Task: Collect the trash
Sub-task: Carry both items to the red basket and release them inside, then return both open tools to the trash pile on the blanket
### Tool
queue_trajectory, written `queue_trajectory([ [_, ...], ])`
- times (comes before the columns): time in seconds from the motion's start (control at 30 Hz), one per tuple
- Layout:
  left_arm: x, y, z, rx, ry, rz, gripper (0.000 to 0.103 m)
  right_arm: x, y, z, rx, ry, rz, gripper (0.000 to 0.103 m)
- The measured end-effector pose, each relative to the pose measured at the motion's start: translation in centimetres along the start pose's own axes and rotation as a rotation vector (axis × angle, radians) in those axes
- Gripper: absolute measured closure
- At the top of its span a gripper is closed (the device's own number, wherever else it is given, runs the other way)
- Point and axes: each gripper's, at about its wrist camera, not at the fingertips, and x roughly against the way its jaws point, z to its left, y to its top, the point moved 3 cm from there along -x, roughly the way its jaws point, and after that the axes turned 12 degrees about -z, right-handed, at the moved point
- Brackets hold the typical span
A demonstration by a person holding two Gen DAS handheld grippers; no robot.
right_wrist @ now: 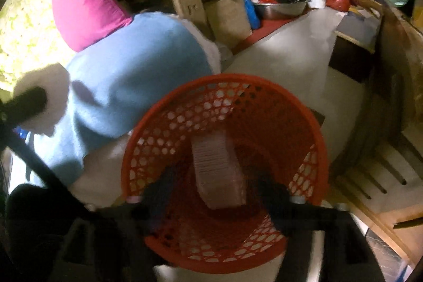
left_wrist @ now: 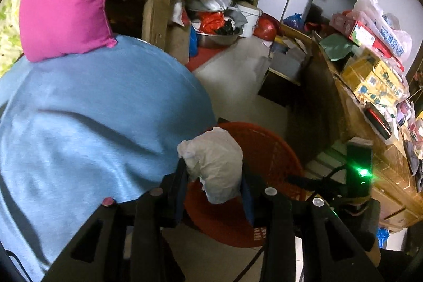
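Left wrist view, crumpled white paper wad (left_wrist: 214,165) gripped in left tongs (left_wrist: 215,192), right tongs (right_wrist: 211,192) open

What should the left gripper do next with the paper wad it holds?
Probably carry the white paper wad a little further over the red basket, then open the left gripper. The wad is pinched between its fingers near the basket's rim; the right gripper is already open above the basket.

left gripper (left_wrist: 215,189) clamped, right gripper (right_wrist: 211,192) spread, both tilted downward
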Motion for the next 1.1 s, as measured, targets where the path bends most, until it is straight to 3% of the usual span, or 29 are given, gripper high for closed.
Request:
queue_trajectory([
  [0.37,-5.4,-0.5,-2.1,0.025,-0.097,0.115,0.060,3.3,1.9,-3.2,-0.046,-0.099,-0.092,0.032],
  [0.43,-5.9,-0.6,-2.5,0.020,-0.097,0.134,0.039,3.9,1.9,-3.7,-0.052,-0.106,-0.097,0.031],
  [0.5,-5.7,-0.5,-2.4,0.026,-0.092,0.130,0.032,4.2,2.0,-4.0,-0.050,-0.116,-0.103,0.030],
  [0.83,-1.9,-0.1,-0.3,0.056,-0.053,0.053,0.028,4.6,3.5,-2.4,-0.038,-0.099,-0.143,0.029],
  [1.1,-0.3,-1.1,0.8,0.080,-0.037,0.052,0.028,3.2,2.5,-0.5,-0.033,-0.083,-0.094,0.027],
])
